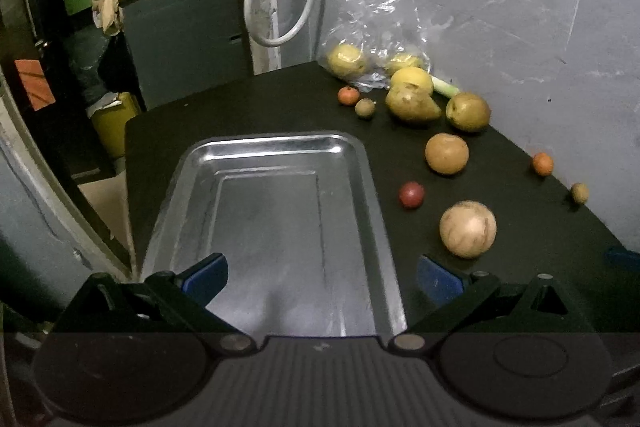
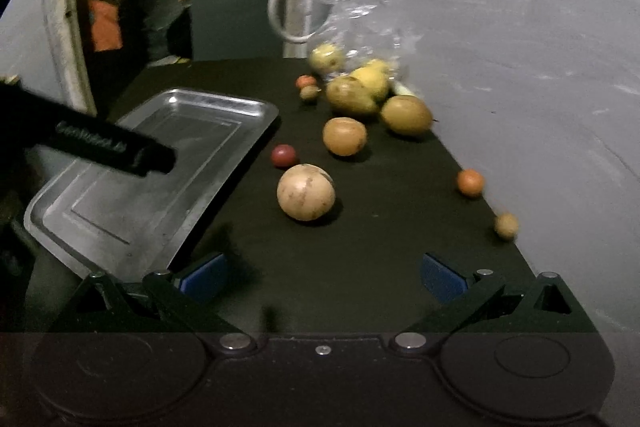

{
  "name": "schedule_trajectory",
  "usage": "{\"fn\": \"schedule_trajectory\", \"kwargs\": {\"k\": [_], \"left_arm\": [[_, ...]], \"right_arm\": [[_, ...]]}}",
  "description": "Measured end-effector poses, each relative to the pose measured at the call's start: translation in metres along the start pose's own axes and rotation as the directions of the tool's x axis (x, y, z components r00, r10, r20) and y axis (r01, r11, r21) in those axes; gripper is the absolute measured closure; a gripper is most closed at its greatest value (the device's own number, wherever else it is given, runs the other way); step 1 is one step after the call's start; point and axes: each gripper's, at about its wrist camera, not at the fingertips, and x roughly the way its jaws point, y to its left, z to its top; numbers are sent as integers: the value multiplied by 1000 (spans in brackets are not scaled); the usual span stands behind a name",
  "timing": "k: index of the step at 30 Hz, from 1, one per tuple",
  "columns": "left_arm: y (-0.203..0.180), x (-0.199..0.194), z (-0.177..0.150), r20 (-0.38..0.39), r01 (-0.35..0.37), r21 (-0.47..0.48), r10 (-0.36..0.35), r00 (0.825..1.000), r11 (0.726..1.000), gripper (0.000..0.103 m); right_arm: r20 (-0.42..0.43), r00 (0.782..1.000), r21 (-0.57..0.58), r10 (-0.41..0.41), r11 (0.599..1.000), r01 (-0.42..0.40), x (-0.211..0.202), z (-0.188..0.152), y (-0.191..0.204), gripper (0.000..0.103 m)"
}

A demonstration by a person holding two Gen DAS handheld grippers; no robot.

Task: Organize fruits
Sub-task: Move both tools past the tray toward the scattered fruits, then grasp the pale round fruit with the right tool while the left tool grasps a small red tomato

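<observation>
Left wrist view: left tongs (image 1: 322,277) wide open, hold nothing, hang over near end of metal tray (image 1: 362,187). Tray empty. Fruits scattered on dark surface (image 1: 280,99) right of tray; plastic bag (image 1: 368,27) at wall holds two yellow fruits

Right wrist view: right tongs (image 2: 322,275) wide open, empty, above bare surface. Nearest target likely pale round fruit (image 2: 306,191), beside small red fruit (image 2: 284,155). Advice: centre fruit between pads, close gently, it can roll

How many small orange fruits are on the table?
2. One small round orange fruit lies beside the clear plastic bag; another sits alone near the wall. More may hide behind bigger fruit.
</observation>
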Motion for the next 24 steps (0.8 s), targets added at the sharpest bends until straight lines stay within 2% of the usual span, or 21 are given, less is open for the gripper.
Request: {"fn": "schedule_trajectory", "kwargs": {"k": [4,13,21,24], "left_arm": [[-10,16,14,-6,16,27,-16,1000,1000,1],[-34,60,44,-50,29,88,-25,998,996,1],[-49,83,58,-78,55,126,-45,996,990,1],[-52,90,61,-87,73,144,-61,994,987,5]], "right_arm": [[-38,999,-45,30,998,-32,21,9,-8,1],[-38,988,-71,150,986,-152,60,32,-26,1],[-54,970,-103,236,965,-240,85,38,-27,9],[-58,966,-98,251,962,-256,91,38,-29,15]]}}
